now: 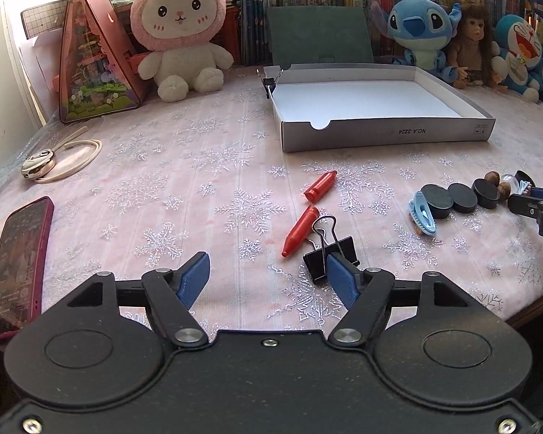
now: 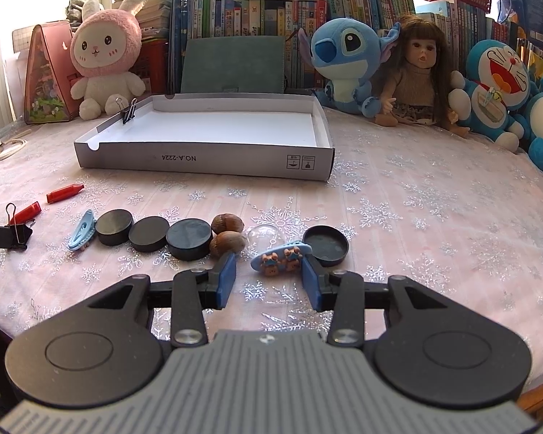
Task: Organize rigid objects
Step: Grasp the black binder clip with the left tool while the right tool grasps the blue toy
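Note:
A shallow white cardboard box [image 1: 387, 135] [image 2: 202, 162] stands open at the table's back, with one binder clip [image 2: 128, 111] on its left rim. My left gripper [image 1: 268, 271] is open low over the cloth. A black binder clip [image 1: 331, 253] lies against its right finger, and two red crayons [image 1: 300, 231] [image 1: 320, 186] lie just beyond. My right gripper [image 2: 268, 275] is open, its fingertips on either side of a blue hair clip with bears [image 2: 280, 255]. Beyond it lie three black discs [image 2: 148, 233], two nuts [image 2: 227, 233], a clear dome [image 2: 262, 237], a black lid [image 2: 325, 246] and a light blue clip [image 2: 81, 229].
A phone in a dark red case [image 1: 16, 269] lies at the near left edge. A strap with a metal fob [image 1: 50, 161] lies at the far left. A pink triangular case [image 1: 90, 61], plush toys [image 1: 179, 32] [image 2: 347, 61], a doll [image 2: 414, 72] and books line the back.

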Tool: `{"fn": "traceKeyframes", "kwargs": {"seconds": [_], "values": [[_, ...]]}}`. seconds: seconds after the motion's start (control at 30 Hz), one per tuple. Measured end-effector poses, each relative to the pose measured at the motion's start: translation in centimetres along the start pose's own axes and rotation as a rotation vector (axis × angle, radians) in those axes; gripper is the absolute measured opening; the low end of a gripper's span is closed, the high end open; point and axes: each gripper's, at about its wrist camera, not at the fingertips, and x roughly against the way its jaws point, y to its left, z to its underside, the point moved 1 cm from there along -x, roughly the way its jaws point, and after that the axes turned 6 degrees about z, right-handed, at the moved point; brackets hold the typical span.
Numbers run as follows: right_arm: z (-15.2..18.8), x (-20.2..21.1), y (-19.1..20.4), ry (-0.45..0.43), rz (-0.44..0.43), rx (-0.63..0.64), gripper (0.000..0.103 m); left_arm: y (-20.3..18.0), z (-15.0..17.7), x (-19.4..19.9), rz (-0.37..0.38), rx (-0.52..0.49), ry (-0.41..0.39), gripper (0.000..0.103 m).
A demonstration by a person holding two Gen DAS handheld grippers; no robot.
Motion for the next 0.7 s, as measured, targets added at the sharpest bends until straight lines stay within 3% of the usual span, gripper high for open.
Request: {"fn": "traceKeyframes", "kwargs": {"seconds": [0.23, 0.33, 0.4, 0.43, 0.7], "values": [[0.1, 0.1, 0.4, -0.005, 0.004, 0.008, 0.052, -0.9, -0.1, 1.0, 0.148, 0.092, -0.004, 0.062], [0.1, 0.1, 0.6, -0.008, 0.003, 0.014, 0.052, -1.5, -0.1, 0.1, 0.123, 0.125, 0.006, 0.058], [0.1, 0.1, 0.5, -0.009, -0.003, 0.021, 0.052, -1.7, 0.0, -0.4, 0.122, 0.145, 0.007, 0.045], [0.2, 0.2, 0.4, -0.010, -0.008, 0.025, 0.053, -1.9, 0.0, -0.6, 0.121, 0.145, 0.002, 0.044], [0.1, 0.4, 0.2, -0.052, -0.033, 0.115, 0.060, -3.3, 0.1, -1.2, 0.108, 0.058, -0.035, 0.030]]}}
